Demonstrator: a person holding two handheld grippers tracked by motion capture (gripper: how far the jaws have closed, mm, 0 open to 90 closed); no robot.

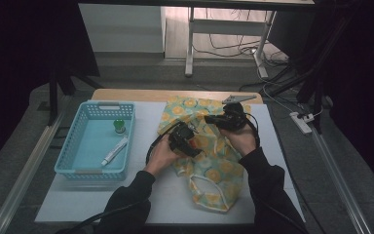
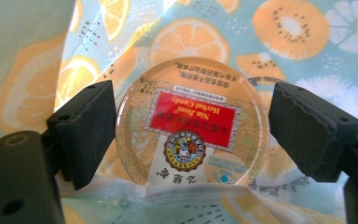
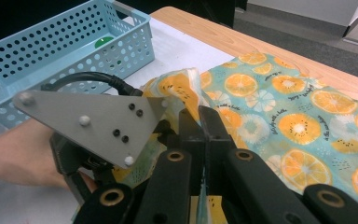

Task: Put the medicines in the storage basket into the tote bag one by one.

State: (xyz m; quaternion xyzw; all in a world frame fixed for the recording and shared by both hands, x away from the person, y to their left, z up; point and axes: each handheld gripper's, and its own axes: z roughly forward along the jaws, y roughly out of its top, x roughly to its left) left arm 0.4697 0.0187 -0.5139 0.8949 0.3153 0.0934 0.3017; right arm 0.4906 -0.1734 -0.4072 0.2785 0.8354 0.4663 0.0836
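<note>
Mid-table, a fruit-print cloth bag lies spread on the white board, its mouth held up by the right gripper, whose jaws are clenched on a fold of the fabric edge. The left gripper sits at the bag's opening, jaws spread; a round clear candy tin with a red label rests on the cloth between the pads, touching neither, so released. Judged: tin delivered into or at the mouth of the bag. At 9 o'clock from the hands, the blue basket holds a white tube and a green-capped item, likely to follow.
</note>
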